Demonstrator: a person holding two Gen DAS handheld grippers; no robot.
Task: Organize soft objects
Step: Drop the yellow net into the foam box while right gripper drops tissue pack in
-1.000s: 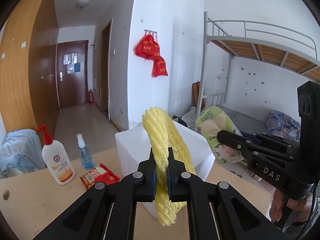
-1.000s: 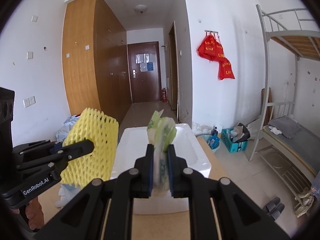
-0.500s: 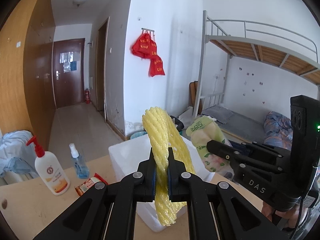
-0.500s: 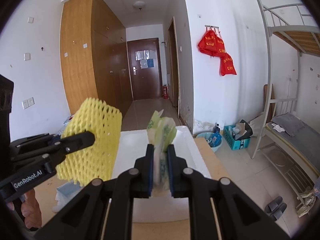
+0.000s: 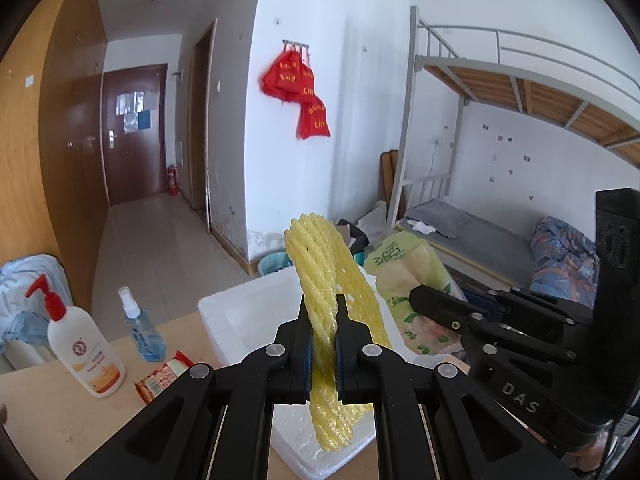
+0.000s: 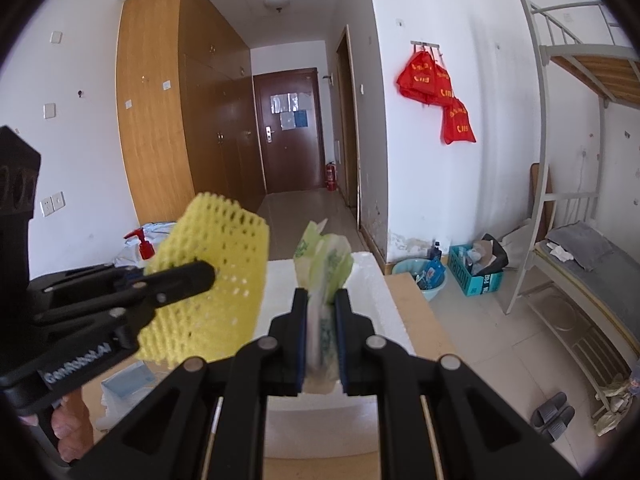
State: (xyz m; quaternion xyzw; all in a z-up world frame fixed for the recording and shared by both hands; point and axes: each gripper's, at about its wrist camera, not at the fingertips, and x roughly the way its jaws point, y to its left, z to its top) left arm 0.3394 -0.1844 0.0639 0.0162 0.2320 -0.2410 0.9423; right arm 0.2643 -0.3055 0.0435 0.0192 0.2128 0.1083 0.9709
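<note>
My left gripper (image 5: pixel 323 344) is shut on a yellow foam net sleeve (image 5: pixel 320 280), which stands upright between its pads above the white foam box (image 5: pixel 236 320). From the right wrist view the same net (image 6: pixel 216 280) hangs at the left, over the box's left edge. My right gripper (image 6: pixel 323 320) is shut on a soft green plastic pack (image 6: pixel 324 260), held over the foam box (image 6: pixel 376 300). In the left wrist view that pack (image 5: pixel 404 272) shows at the right, with the right gripper (image 5: pixel 420 300) clamped on it.
On the wooden table (image 5: pixel 48 412) left of the box stand a white pump bottle (image 5: pixel 82 344) and a small spray bottle (image 5: pixel 140 332), with a red snack packet (image 5: pixel 162 374) beside them. A blue-and-white pack (image 6: pixel 128 380) lies near the box. A metal bunk bed (image 5: pixel 500 152) stands at the right.
The left gripper has carried the yellow net to the right, closer over the foam box. The right gripper has edged forward with the green pack. Both grips are unchanged.
</note>
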